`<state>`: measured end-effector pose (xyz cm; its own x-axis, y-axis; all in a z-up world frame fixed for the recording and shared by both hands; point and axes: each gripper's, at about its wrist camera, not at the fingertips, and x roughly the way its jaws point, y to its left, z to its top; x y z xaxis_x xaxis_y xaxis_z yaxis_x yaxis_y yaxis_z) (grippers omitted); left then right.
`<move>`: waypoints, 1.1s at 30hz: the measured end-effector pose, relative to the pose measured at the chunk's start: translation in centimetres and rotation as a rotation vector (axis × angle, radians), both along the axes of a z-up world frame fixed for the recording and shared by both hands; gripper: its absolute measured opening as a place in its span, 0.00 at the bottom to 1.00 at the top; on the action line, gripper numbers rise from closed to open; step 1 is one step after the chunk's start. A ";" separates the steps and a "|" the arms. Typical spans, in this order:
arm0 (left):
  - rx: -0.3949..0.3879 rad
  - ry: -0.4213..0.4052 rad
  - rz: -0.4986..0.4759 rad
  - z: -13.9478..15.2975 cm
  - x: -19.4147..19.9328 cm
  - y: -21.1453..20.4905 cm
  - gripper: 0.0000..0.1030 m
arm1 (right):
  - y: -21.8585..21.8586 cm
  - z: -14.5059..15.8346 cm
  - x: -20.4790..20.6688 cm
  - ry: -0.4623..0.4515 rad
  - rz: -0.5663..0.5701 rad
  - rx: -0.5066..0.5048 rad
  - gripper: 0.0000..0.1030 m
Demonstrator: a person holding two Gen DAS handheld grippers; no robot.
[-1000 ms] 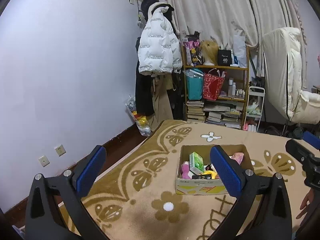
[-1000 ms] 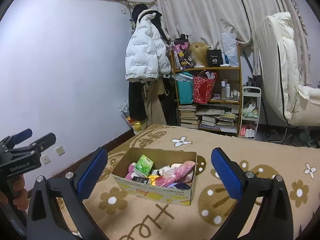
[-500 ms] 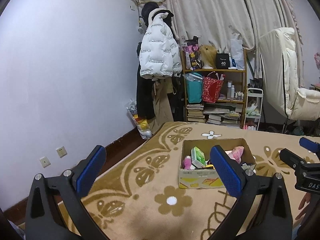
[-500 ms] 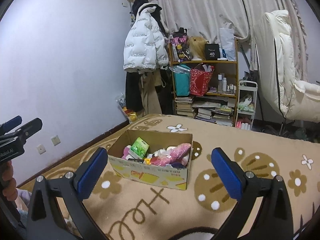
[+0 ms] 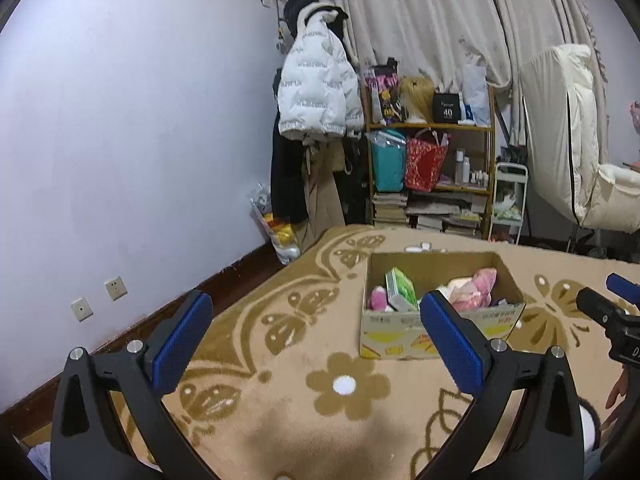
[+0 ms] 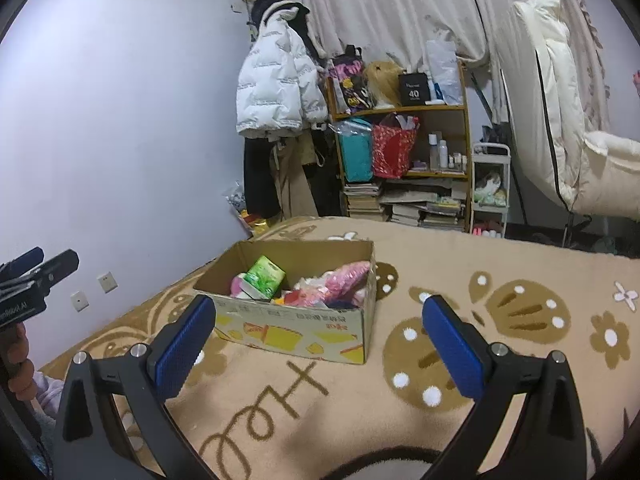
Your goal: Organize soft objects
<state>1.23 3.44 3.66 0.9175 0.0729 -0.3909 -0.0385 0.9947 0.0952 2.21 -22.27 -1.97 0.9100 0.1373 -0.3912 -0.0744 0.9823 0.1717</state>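
The cardboard box [image 6: 296,300] of soft things sits nearer my right gripper [image 6: 316,344] than before, both my grippers wide open and empty, so picking looks close.

one cardboard box [image 6: 296,326] sits on one patterned carpet [image 6: 500,280], holding one green packet [image 6: 265,276] and one pink soft toy [image 6: 340,280]. two grippers, the left gripper [image 5: 316,336] and right gripper [image 6: 320,336], both gape empty. at 12 o'clock stands one shelf [image 6: 404,109] with one white jacket [image 6: 276,88] beside it.

Both views now sit closer to the cardboard box [image 6: 292,322] (right more so).
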 end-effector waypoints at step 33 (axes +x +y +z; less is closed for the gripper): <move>0.057 0.100 -0.074 -2.4 2.2 -2.4 1.00 | 0.0 -2.7 0.6 0.033 -0.015 -0.040 1.00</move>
<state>3.42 1.00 1.21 0.8777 0.0311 -0.4781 0.0474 0.9873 0.1514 2.82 -22.27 -4.63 0.8985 0.1078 -0.4255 -0.0550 0.9894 0.1344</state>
